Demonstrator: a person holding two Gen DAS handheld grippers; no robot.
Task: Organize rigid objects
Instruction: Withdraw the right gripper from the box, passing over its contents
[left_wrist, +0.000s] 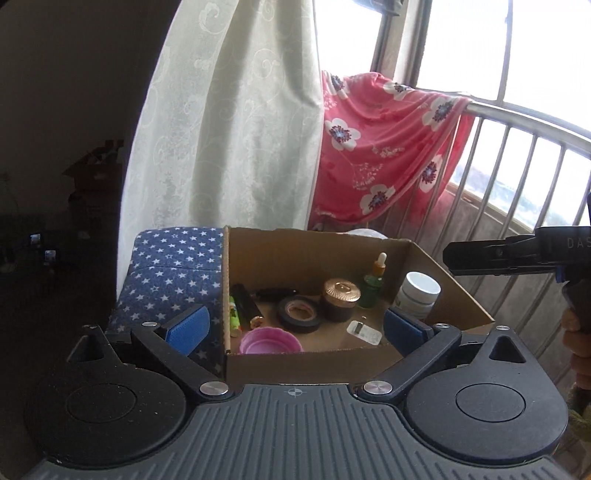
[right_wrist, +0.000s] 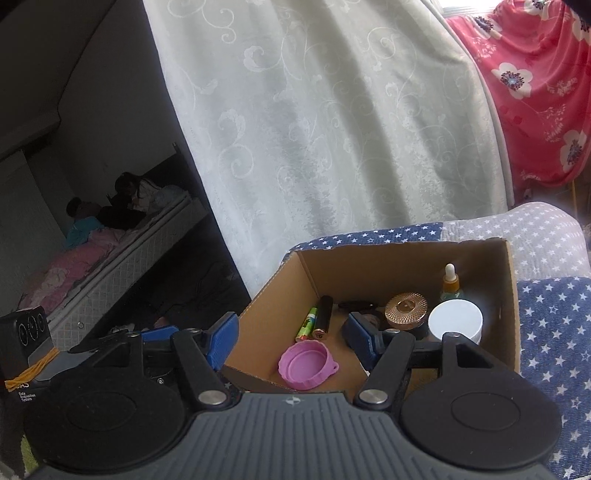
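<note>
An open cardboard box (left_wrist: 325, 254) sits on a blue star-patterned cushion (left_wrist: 173, 258). Inside lie a pink lid (left_wrist: 269, 341), a black tape roll (left_wrist: 299, 314), a copper-lidded jar (left_wrist: 341, 299), a green dropper bottle (left_wrist: 373, 284), a white jar (left_wrist: 419, 293), a green tube (left_wrist: 233, 315) and a black tube (left_wrist: 245, 302). My left gripper (left_wrist: 295, 326) is open and empty in front of the box. My right gripper (right_wrist: 290, 338) is open and empty over the box's near edge (right_wrist: 258, 380); it also shows side-on in the left wrist view (left_wrist: 509, 254). The pink lid (right_wrist: 306, 365) lies between its fingers' line.
A pale curtain (left_wrist: 229, 129) hangs behind the box. A red flowered cloth (left_wrist: 384, 147) drapes over a metal railing (left_wrist: 517, 155) by the window. A bed (right_wrist: 122, 251) stands in the dark room at left. The left gripper's body (right_wrist: 33, 343) shows at lower left.
</note>
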